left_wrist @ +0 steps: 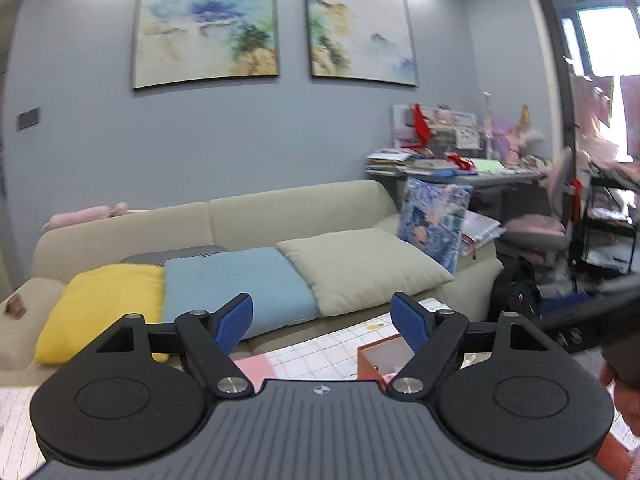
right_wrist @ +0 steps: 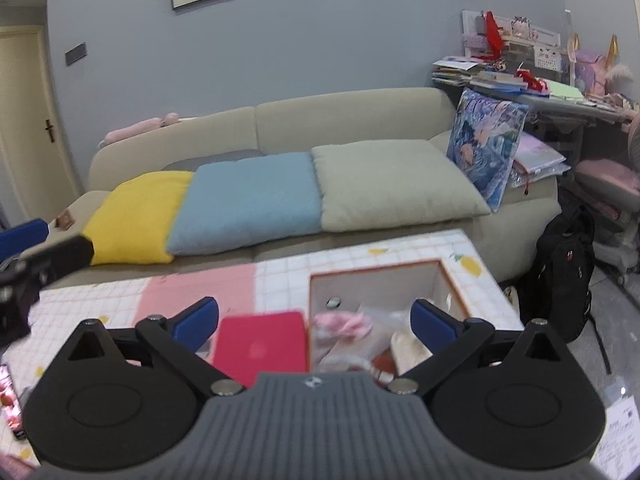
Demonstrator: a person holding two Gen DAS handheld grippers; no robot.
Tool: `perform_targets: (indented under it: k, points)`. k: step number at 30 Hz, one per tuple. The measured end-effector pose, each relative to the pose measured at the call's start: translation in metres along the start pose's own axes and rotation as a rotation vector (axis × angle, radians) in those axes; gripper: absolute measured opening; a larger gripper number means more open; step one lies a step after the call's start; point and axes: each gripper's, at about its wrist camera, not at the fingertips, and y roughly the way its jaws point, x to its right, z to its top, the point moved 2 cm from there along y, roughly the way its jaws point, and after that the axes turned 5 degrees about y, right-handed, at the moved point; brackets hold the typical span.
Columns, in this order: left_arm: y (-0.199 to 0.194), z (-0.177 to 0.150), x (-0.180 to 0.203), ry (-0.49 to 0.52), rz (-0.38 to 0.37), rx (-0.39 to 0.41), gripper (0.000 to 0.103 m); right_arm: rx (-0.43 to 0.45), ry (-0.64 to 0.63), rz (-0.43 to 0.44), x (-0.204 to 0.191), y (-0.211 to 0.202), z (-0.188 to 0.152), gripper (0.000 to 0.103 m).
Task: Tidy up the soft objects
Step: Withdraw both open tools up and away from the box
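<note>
A long cushion with yellow [left_wrist: 106,300], blue [left_wrist: 236,284] and beige [left_wrist: 360,268] sections lies on the beige sofa [left_wrist: 280,208]. It also shows in the right wrist view [right_wrist: 248,200]. A printed blue pillow [right_wrist: 484,140] leans at the sofa's right end. An open box [right_wrist: 380,280] on the table holds pink soft things [right_wrist: 344,324] and plastic-wrapped items. My left gripper [left_wrist: 322,320] is open and empty, above the table and facing the sofa. My right gripper [right_wrist: 314,320] is open and empty above the box and a red flat item [right_wrist: 260,346].
The tiled-pattern table [right_wrist: 200,288] stands in front of the sofa. A black backpack [right_wrist: 564,272] sits on the floor at the right. A cluttered desk [right_wrist: 532,88] and a pink chair [right_wrist: 608,176] stand beyond it. A pink roll [right_wrist: 140,126] lies on the sofa back.
</note>
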Motion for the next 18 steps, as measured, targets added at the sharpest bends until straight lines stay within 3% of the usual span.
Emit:
perform_targets:
  k: [5, 9, 13, 18]
  points:
    - [-0.024, -0.018, -0.009, -0.036, 0.038, -0.049, 0.093, 0.017, -0.025, -0.087, -0.011, -0.032, -0.036, 0.1]
    - [-0.034, -0.041, -0.013, -0.102, 0.052, -0.152, 0.093, 0.028, -0.042, -0.149, -0.017, -0.048, -0.062, 0.1]
    - [-0.032, -0.071, -0.009, -0.163, 0.077, -0.299, 0.093, -0.033, -0.053, -0.137, -0.025, -0.051, -0.084, 0.1]
    - [-0.015, -0.084, -0.012, -0.216, 0.102, -0.395, 0.093, -0.076, -0.125, -0.143, -0.044, -0.044, -0.1, 0.1]
